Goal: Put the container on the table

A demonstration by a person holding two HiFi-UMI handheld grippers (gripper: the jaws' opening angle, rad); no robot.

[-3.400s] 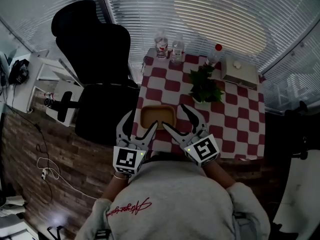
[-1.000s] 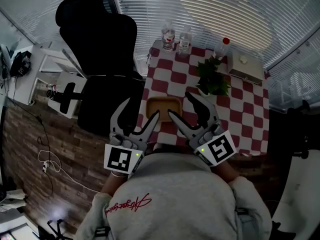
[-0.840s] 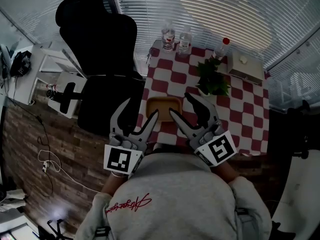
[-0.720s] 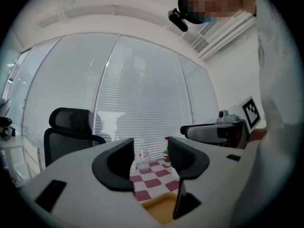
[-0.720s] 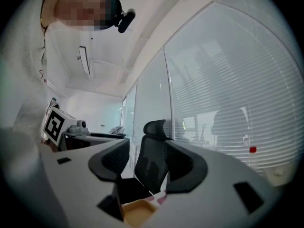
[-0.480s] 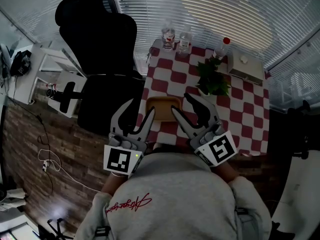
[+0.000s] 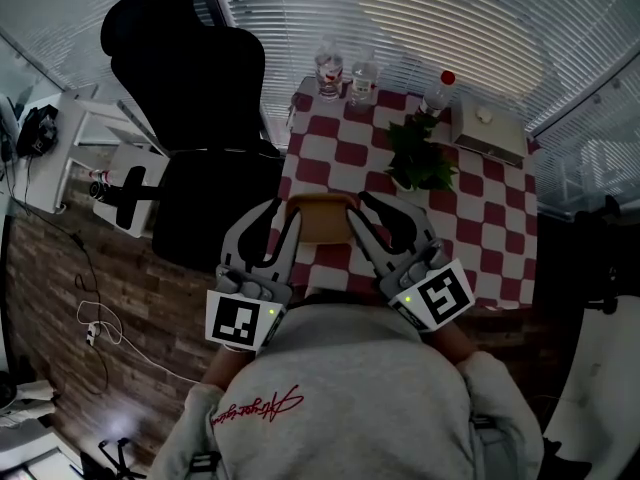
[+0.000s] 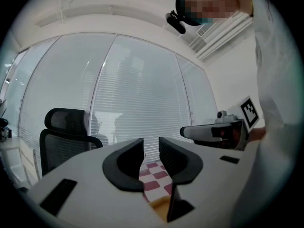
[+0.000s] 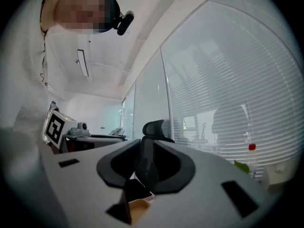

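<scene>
Room: glazed corner. Slatted blinds [image 7: 450, 18] run across the top of the head view. Brick-patterned floor [image 7: 100, 298] at lower left, with a loose cable [image 7: 92, 336] lying on it.

Table [image 7: 455, 223]: red-and-white chequered cloth, right of centre.
- Far edge, upper centre: two clear glass jars [image 7: 328, 68], side by side.
- To their right: bottle [image 7: 436, 93] with a red cap.
- Upper right corner: pale flat box [image 7: 488, 136].
- Just below the bottle: leafy green plant [image 7: 418, 163].

Beside the table, upper left: black office chair [image 7: 190, 88]. Far left: white shelf unit [image 7: 85, 143].

Container [image 7: 322, 216]: shallow, tan, rectangular. It sits at the table's near edge, frame centre, between the two claws. Whether it rests on the cloth or is raised off it, I cannot tell.

Left claw [image 7: 284, 211]: at the container's left end. Its jaws have just been closing and are now drawn in to a narrow gap, pinching that end wall. In the left gripper view the tan rim [image 8: 159, 207] shows low between them, with chequered cloth beyond.

Right claw [image 7: 360, 206]: at the container's right end. Its jaws have likewise just been closing and now stand nearly together on that end wall. In the right gripper view the tan rim [image 9: 137, 210] shows low between them, with the chair's headrest beyond.

Person: grey sweatshirt [image 7: 340, 398] fills the bottom of the head view, one marker cube on each claw just above it.
</scene>
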